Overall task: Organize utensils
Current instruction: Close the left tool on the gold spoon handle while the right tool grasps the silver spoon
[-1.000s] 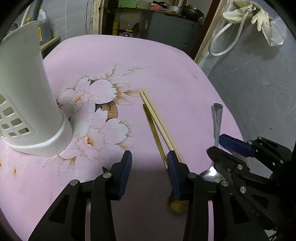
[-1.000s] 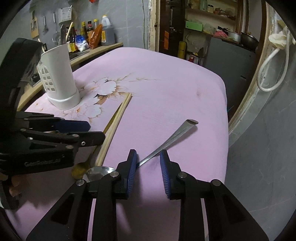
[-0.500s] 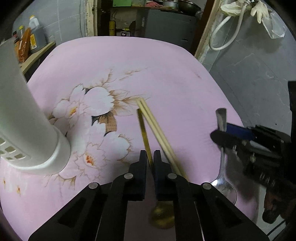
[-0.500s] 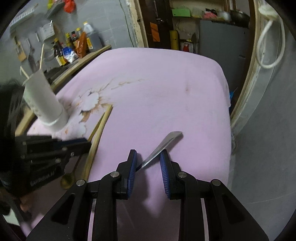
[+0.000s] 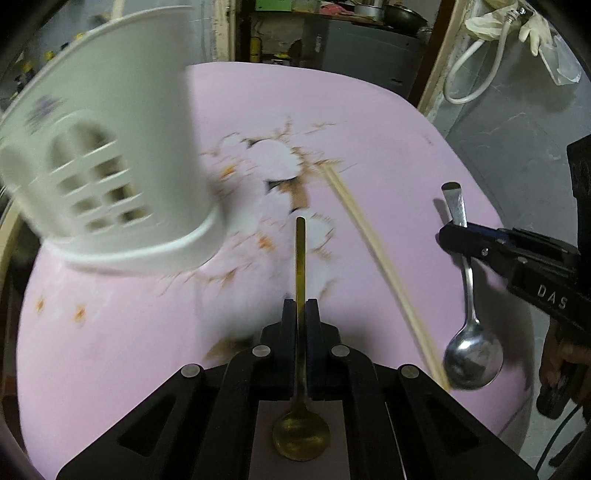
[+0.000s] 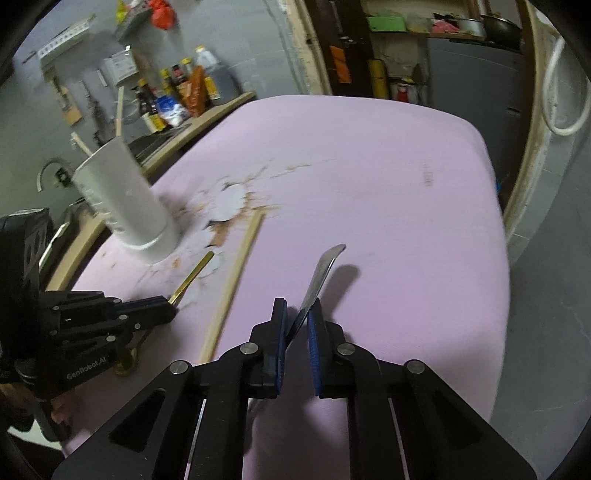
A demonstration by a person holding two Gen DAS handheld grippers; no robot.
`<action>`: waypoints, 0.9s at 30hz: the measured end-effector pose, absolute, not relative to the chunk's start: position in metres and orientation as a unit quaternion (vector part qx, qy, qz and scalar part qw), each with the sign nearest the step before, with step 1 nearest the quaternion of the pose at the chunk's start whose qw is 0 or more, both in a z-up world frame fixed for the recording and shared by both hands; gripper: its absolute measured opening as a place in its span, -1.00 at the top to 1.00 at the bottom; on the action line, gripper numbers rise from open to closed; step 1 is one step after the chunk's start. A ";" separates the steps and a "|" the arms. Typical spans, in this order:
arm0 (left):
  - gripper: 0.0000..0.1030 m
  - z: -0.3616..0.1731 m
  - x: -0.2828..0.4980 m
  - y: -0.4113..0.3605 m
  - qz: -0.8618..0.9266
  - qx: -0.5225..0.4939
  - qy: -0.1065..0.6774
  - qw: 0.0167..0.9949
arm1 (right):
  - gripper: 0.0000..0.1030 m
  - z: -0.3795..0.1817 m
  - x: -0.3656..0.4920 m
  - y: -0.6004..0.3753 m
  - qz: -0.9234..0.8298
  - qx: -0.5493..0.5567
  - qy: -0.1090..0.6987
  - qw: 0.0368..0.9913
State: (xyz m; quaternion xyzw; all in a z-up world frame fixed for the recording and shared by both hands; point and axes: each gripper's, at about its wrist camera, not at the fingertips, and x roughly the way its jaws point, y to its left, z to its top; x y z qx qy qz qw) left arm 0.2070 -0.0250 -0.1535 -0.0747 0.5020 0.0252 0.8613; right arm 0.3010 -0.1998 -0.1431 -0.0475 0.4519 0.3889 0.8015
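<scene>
Grey tiled walls (image 6: 258, 44). Table w/ pink floral cloth (image 6: 388, 192). Wooden shelf (image 6: 207, 118) at left w/ sauce bottles (image 6: 177, 92). Dark doorway (image 5: 332, 40), grey cabinet (image 6: 476, 74) behind. White hose (image 5: 476, 70) + glove (image 5: 532, 26) on right wall. Dim light.

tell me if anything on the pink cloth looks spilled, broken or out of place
Nothing looks spilled or broken. The white utensil holder stands upright; its slant is likely lens distortion. The chopsticks lie loose on the cloth, not yet put away. The gold spoon and silver spoon are each between gripper fingers.
</scene>
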 end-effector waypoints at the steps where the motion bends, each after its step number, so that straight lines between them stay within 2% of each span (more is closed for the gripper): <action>1: 0.95 -0.152 0.203 -0.024 0.028 -0.077 0.501 0.862 | 0.83 -0.143 0.299 -0.199 0.394 -0.047 0.451 0.799; 6: 0.95 -0.145 0.177 -0.013 0.056 -0.092 0.484 0.868 | 0.85 -0.144 0.292 -0.193 0.408 -0.055 0.448 0.794; 12: 0.91 -0.142 0.169 -0.008 0.073 -0.098 0.488 0.864 | 0.79 -0.139 0.281 -0.179 0.365 -0.123 0.451 0.805; 13: 0.91 -0.141 0.170 -0.008 0.074 -0.093 0.490 0.863 | 0.71 -0.139 0.278 -0.175 0.356 -0.136 0.451 0.807; 14: 0.91 -0.140 0.169 -0.009 0.074 -0.087 0.493 0.862 | 0.51 -0.138 0.276 -0.174 0.352 -0.142 0.451 0.808; 16: 0.90 -0.138 0.162 -0.004 0.071 -0.081 0.498 0.860 | 0.38 -0.137 0.268 -0.168 0.338 -0.151 0.449 0.813; 27: 0.83 -0.144 0.186 -0.001 0.013 -0.034 0.546 0.837 | 0.38 -0.143 0.252 -0.162 0.244 -0.164 0.460 0.838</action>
